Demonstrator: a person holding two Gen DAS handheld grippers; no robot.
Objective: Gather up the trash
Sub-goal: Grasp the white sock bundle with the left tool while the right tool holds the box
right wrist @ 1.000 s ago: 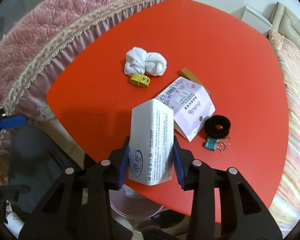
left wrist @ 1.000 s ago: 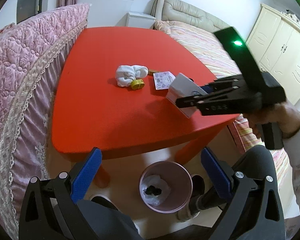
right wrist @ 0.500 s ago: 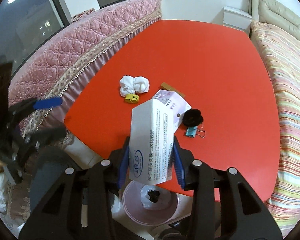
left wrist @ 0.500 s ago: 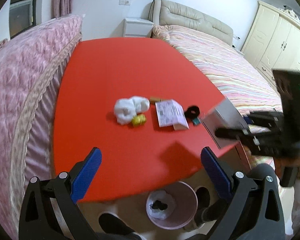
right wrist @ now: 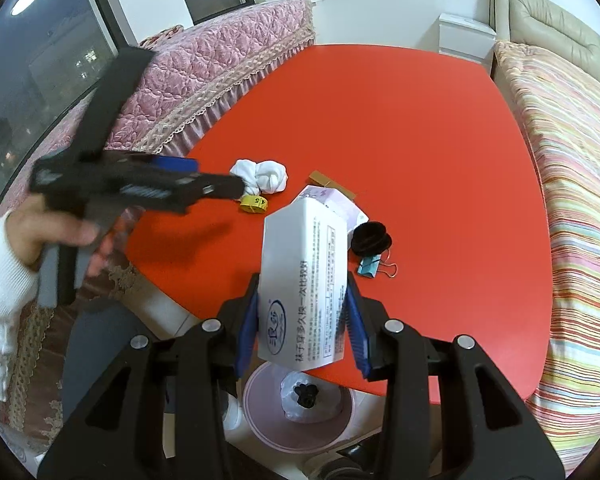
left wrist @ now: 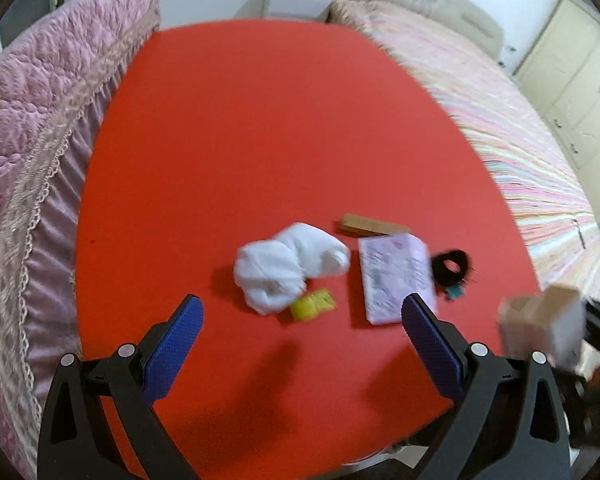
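My right gripper point(right wrist: 303, 286) is shut on a white printed box point(right wrist: 304, 292), held over the red table's point(right wrist: 400, 120) near edge. A pink bin point(right wrist: 260, 412) stands on the floor below it. The same box point(left wrist: 548, 324) shows blurred at the right of the left wrist view. My left gripper point(left wrist: 300, 304) hangs open and empty above a white cloth bundle point(left wrist: 288, 272) and a yellow tape roll point(left wrist: 312, 304). Beside them lie a purple packet point(left wrist: 394, 280), a black hair tie point(left wrist: 450, 266), a teal binder clip point(left wrist: 456, 291) and a brown strip point(left wrist: 370, 226).
A pink quilted cover point(left wrist: 32, 120) runs along the table's left side and a striped bed point(left wrist: 520, 140) along its right. A white nightstand point(right wrist: 466, 36) stands behind the table. The bin holds a white bag with something black in it.
My left gripper has moved forward over the table towards the white bundle, and the bin has dropped out of its view. My right gripper has tilted up with the box, then held still.
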